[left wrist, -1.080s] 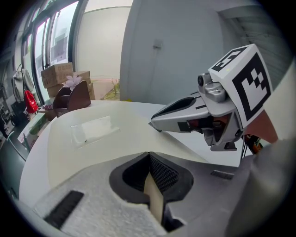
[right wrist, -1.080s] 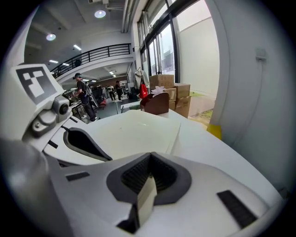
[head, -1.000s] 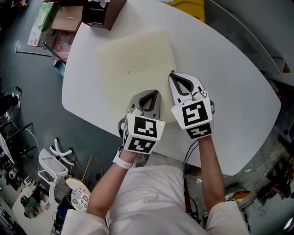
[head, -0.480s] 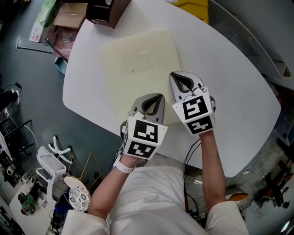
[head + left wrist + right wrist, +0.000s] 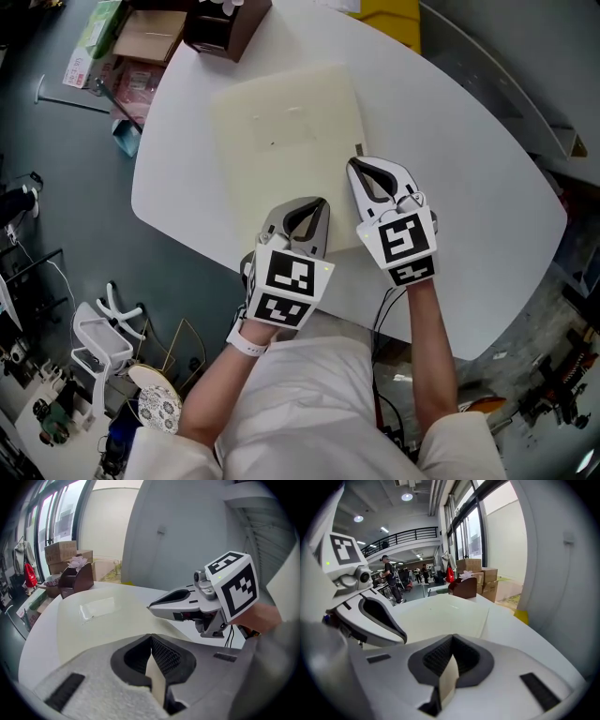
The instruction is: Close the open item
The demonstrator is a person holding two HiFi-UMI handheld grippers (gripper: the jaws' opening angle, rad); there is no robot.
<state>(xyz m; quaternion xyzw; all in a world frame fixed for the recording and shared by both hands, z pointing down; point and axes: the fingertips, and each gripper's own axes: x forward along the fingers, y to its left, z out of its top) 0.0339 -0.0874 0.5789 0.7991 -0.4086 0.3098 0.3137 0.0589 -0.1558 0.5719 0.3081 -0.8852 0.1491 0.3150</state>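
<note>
- The left gripper (image 5: 323,201) and right gripper (image 5: 353,161) hover side by side over the near edge of the cream mat (image 5: 291,122), fingers closed on nothing.
- The brown box (image 5: 220,28), likely the open item, sits at the far edge of the table (image 5: 469,187), well apart from both.
- A hard push with closed fingers could slide the box off that edge.
- Something pale (image 5: 77,563) pokes out of its top; it could get crushed or block the lid.
</note>
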